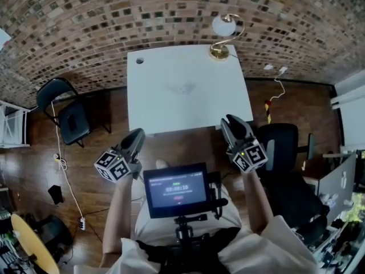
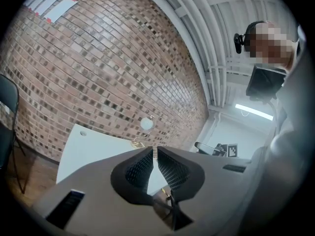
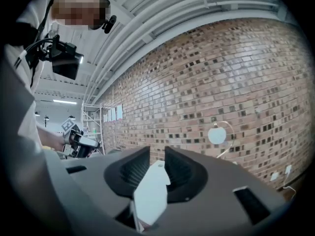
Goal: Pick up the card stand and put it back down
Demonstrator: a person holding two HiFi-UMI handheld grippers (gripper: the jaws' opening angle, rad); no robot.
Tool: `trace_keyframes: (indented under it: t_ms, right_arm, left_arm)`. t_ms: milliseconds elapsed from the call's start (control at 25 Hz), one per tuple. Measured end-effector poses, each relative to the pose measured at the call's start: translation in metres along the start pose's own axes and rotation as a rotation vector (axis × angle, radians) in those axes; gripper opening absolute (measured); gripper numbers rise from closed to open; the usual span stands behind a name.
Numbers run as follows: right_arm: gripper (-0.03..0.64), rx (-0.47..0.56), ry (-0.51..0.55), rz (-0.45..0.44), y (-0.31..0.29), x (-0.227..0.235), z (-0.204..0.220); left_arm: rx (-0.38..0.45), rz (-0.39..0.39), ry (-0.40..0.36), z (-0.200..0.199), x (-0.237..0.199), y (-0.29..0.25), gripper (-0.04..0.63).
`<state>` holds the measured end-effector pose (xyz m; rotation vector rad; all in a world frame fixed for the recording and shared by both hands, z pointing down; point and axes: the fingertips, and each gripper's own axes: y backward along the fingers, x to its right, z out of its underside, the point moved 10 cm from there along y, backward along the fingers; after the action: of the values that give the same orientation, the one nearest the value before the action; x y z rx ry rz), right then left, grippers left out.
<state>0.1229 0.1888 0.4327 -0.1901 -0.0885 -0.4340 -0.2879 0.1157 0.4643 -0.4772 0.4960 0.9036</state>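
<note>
A small clear card stand [image 1: 181,88] rests near the middle of the white table [image 1: 154,107]; it is faint and shows only in the head view. Both grippers hover short of the table's near edge, well away from the stand. My left gripper [image 1: 138,132] [image 2: 154,151] has its jaws only a narrow slit apart, with nothing between them. The jaws of my right gripper [image 1: 232,120] [image 3: 157,150] stand wider apart and are also empty; the white shape seen through them is the table [image 3: 150,191].
A gold lamp with a white globe [image 1: 224,34] stands on the table's far right corner. A black chair [image 1: 63,116] sits on the left, an office chair [image 1: 285,147] on the right. A small screen [image 1: 175,188] hangs at the person's chest. Behind runs a brick wall.
</note>
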Motion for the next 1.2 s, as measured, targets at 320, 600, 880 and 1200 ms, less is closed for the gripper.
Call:
trace_keyframes:
  t_ms: [320, 600, 880, 1200]
  right_arm:
    - [0.103, -0.013, -0.057, 0.095, 0.084, 0.044, 0.025]
    - [0.103, -0.002, -0.078, 0.096, 0.127, 0.059, 0.040]
    - [0.103, -0.018, -0.106, 0.103, 0.165, 0.059, 0.056]
    - [0.103, -0.039, -0.151, 0.107, 0.189, 0.057, 0.075]
  left_arm:
    - [-0.041, 0.047, -0.016, 0.030, 0.062, -0.051, 0.020]
    - [-0.072, 0.040, -0.004, 0.071, 0.103, -0.065, 0.020]
    - [-0.124, 0.035, 0.016, 0.109, 0.130, -0.067, 0.020]
    - [-0.138, 0.013, -0.008, 0.121, 0.148, -0.061, 0.020]
